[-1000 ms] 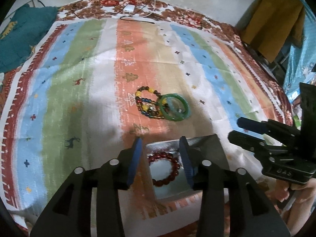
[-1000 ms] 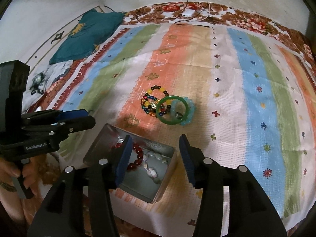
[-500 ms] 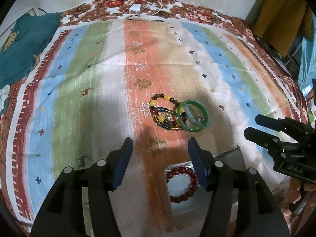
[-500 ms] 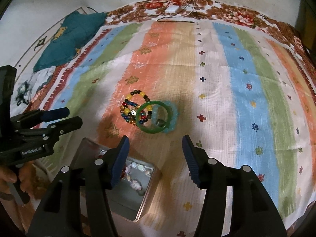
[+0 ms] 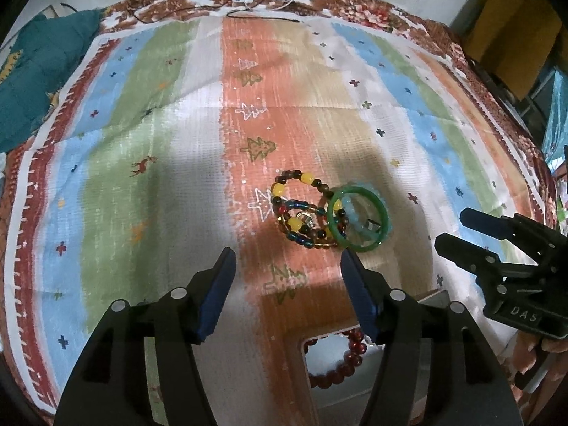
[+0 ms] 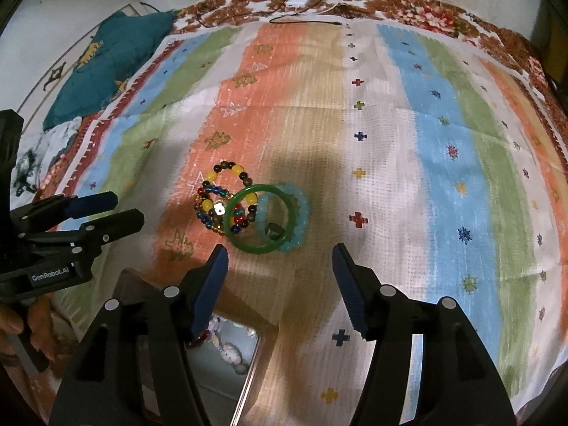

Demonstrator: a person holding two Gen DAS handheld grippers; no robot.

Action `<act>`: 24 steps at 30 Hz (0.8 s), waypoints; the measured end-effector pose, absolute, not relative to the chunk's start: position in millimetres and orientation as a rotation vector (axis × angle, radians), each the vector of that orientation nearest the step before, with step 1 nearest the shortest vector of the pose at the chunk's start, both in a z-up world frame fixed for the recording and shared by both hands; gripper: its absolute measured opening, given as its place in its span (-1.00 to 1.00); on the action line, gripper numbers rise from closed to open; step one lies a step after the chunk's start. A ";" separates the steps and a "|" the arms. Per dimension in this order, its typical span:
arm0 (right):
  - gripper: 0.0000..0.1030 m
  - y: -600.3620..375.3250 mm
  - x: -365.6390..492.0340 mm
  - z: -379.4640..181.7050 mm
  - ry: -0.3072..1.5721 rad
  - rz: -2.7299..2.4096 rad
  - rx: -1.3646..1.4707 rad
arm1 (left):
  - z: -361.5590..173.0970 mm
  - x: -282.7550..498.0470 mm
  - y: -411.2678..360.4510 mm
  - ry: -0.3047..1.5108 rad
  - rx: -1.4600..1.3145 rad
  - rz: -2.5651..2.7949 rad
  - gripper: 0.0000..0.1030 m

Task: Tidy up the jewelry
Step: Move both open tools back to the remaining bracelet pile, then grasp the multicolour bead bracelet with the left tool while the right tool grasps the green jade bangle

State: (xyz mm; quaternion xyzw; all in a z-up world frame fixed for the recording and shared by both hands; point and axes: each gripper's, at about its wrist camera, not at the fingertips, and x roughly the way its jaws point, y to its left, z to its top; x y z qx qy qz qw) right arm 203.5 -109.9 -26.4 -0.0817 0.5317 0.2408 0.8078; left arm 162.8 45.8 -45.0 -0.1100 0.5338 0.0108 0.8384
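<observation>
Bracelet pile point(image 5: 326, 213) nearer, both tongs opening, empty

Two fisheye views, one from each of my grippers, both looking steeply down along my own fingers at a striped cloth point(image 5: 198, 149) spread out below. From my left gripper point(image 5: 287, 291), the camera sits fairly close above the cloth; a pile of bracelets point(image 5: 319, 213) lies just beyond my fingertips, slightly right of centre. My right gripper point(image 5: 475, 238) enters at the right edge. From my right gripper point(image 6: 278, 284), the same pile of bracelets point(image 6: 248, 213) lies just ahead, slightly left of centre, and my left gripper point(image 6: 103, 213) enters at the left edge. Both views share the bracelets, the cloth's middle stripes, and a metal tin point(image 6: 248, 365) at the bottom edge.
</observation>
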 end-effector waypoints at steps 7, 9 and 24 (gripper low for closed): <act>0.18 -102.7 219.3 -38.5 1.180 0.514 -0.169 | -57.0 178.9 47.1 1.165 -0.223 0.029 0.19; 0.18 -101.2 223.6 -41.6 1.188 0.511 -0.168 | -57.8 182.1 47.1 1.165 -0.214 0.034 0.19; 0.18 -86.5 246.8 -68.5 1.239 0.512 -0.192 | -81.1 214.1 56.5 1.220 -0.218 0.033 0.01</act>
